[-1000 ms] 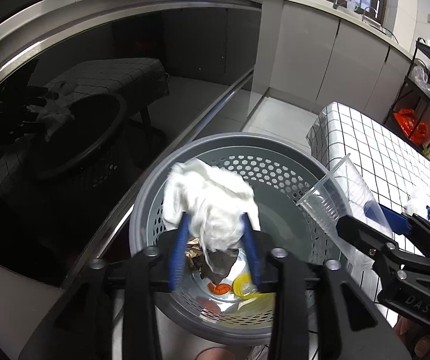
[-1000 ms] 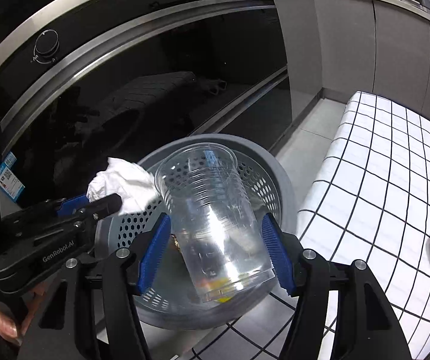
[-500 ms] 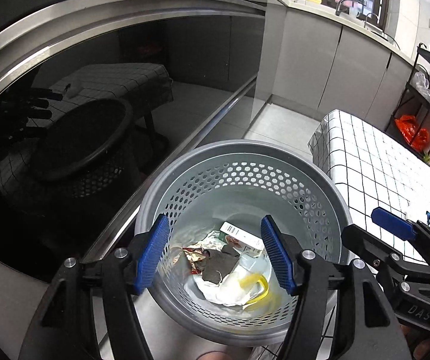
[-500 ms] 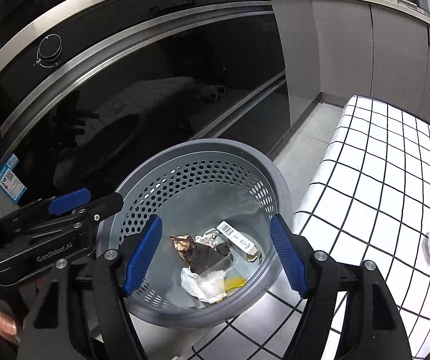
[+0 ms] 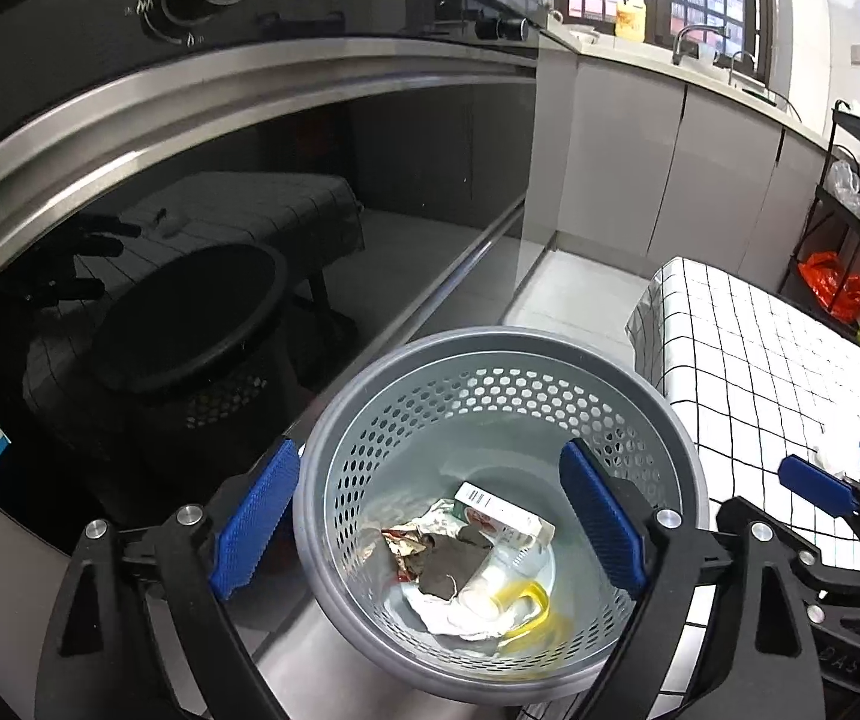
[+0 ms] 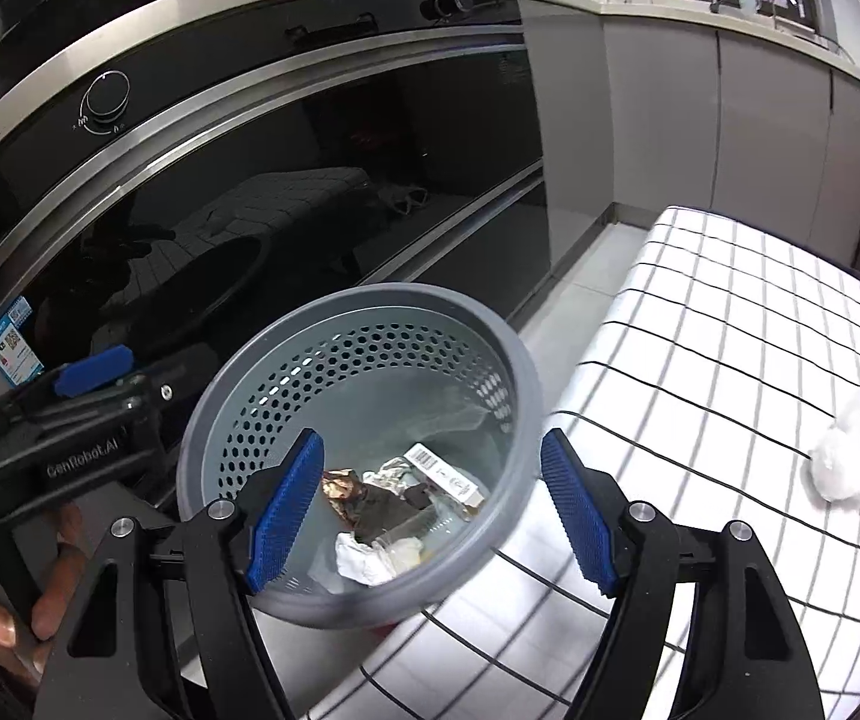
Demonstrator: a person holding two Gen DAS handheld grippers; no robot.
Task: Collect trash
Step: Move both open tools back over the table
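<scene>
- Left hand-held gripper (image 5: 430, 525): spread wide, nothing between its blue pads (image 5: 255, 521), poised above the grey perforated basket (image 5: 370, 414). A second ago clamped on a white crumpled tissue; released half a second back and since then opened wider and drawn farther from the rim.
- Right hand-held gripper (image 6: 433, 510): likewise spread wide and empty over the same basket (image 6: 286, 354). A second ago gripped a clear plastic cup; no longer in either view.
- Basket bottom now heaped with trash: a white boxed packet with a barcode (image 5: 502, 507), crumpled foil wrapper (image 5: 409, 546), a dark scrap (image 5: 451, 564), white tissue (image 5: 460, 615) and a yellow loop-shaped piece (image 5: 529, 600). Cup itself hard to make out among them.
- Same heap from the right wrist: barcode packet (image 6: 445, 474), brownish wrapper (image 6: 343, 486), tissue (image 6: 364, 561).
- Basket standing on the floor just beside the corner of the bench (image 6: 730, 360) with its black-gridded white cloth, in front of the dark glass oven door (image 5: 220, 240).
- Still lying on the bench, well apart from the basket: a white crumpled plastic bag with a blue bit (image 6: 850, 459), untouched across all moments.
- Both views pulled back and higher than before, more of the oven front and its knob (image 6: 105, 99) visible.
</scene>
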